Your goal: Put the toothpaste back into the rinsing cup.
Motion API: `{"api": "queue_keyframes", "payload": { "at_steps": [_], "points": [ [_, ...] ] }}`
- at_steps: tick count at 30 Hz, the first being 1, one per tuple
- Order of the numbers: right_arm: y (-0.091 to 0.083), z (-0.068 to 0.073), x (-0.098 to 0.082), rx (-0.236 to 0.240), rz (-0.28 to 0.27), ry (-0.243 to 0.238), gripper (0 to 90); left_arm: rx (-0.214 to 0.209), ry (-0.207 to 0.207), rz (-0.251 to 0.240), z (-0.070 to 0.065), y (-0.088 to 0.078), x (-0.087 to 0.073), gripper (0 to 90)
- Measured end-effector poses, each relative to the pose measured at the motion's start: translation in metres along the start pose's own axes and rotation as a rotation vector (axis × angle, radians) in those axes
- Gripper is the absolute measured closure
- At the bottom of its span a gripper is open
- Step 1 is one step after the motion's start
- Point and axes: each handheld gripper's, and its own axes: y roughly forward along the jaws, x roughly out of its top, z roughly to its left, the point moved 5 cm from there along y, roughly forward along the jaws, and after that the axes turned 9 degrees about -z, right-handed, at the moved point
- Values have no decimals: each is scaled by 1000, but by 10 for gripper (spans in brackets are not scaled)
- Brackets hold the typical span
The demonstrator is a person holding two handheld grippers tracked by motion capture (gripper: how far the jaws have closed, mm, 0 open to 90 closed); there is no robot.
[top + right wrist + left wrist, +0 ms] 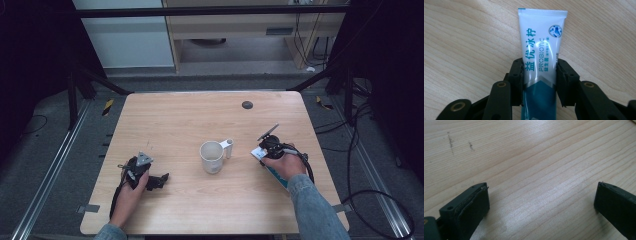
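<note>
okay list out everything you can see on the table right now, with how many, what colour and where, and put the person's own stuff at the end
table: one, light wood, middle of the high view.
mug: one, white, upright at the table's centre, handle towards the person's right.
tube: one, white with a teal lower part and blue lettering, lying flat on the table at the right, between the right gripper's jaws.
round mark: one, dark, near the table's far edge; too small to tell what it is.
left gripper: one, black, low over the table at the left, jaws wide apart with nothing between them.
right gripper: one, black, pads against both sides of the tube.
left hand: one, around the left gripper.
right hand: one, blue denim sleeve behind it.
</note>
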Motion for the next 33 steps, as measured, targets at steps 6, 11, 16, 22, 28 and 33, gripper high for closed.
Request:
{"api": "queue_keyframes", "payload": {
  "at_steps": [6,11,16,22,28,33],
  "points": [
    [-2,-1,0,8,-5,-7,660,1,1,2,0,0,0,0],
    [-6,-1,2,14,-14,13,738,0,0,0,0,0,0,0],
    [-8,-3,2,19,-12,22,758,0,3,3,0,0,0,0],
    [-11,-5,2,26,-20,31,762,0,3,2,0,0,0,0],
    [-18,-6,5,25,-32,36,765,0,4,3,0,0,0,0],
    [-23,-8,6,34,-40,49,769,0,1,0,0,0,0,0]
  ]
}}
